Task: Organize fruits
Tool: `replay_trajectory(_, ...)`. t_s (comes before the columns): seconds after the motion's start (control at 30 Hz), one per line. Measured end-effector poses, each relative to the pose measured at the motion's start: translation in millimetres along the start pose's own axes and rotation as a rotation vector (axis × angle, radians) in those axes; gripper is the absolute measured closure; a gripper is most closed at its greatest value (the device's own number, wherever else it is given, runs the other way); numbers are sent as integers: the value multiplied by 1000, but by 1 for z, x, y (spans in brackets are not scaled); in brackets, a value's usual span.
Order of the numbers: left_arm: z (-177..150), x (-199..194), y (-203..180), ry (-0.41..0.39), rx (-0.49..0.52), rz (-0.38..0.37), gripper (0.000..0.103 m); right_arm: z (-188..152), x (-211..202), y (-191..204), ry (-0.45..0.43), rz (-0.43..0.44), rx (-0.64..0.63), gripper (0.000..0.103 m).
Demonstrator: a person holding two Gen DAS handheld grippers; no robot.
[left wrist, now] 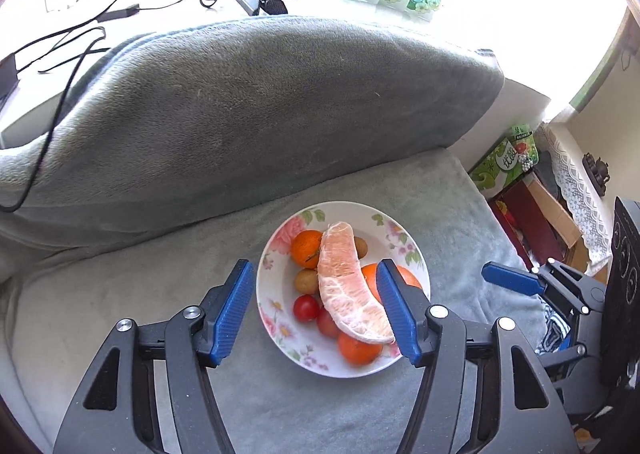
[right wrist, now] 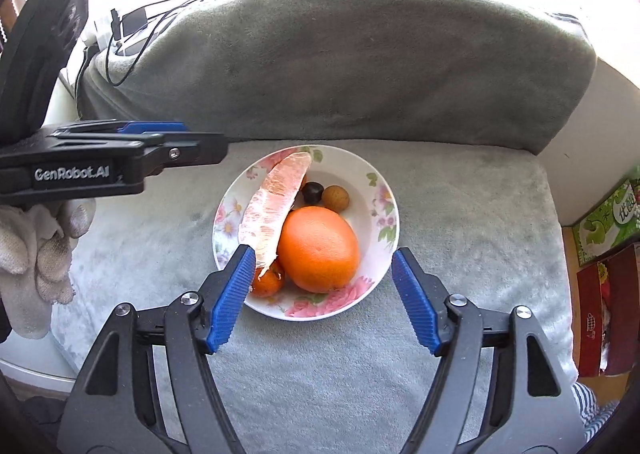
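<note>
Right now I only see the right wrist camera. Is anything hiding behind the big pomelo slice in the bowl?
Observer: Yes. The left wrist view shows two red cherry tomatoes beside the pomelo slice, on the side away from the big orange.
Operator: Is the other gripper open? I only see it sideways.
Observer: The left gripper has its jaws open, with nothing gripped between them.

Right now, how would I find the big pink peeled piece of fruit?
Look on the grey cushion for the flowered bowl. Lying across the fruit in it is the pomelo segment: long, curved, pale pink and peeled, while its neighbours are all small and round.
</note>
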State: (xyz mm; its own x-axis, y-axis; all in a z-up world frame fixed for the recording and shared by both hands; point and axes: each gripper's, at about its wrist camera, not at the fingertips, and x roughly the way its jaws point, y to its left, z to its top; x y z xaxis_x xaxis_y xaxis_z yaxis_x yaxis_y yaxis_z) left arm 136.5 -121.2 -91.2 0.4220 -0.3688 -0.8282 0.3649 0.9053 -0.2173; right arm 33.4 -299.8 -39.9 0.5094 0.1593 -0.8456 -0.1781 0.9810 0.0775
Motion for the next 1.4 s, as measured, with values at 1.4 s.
replay_trajectory(1.4,-49,-75,-26,-80,-65,142,34,-5,-45,-10,-93,-53,59,29)
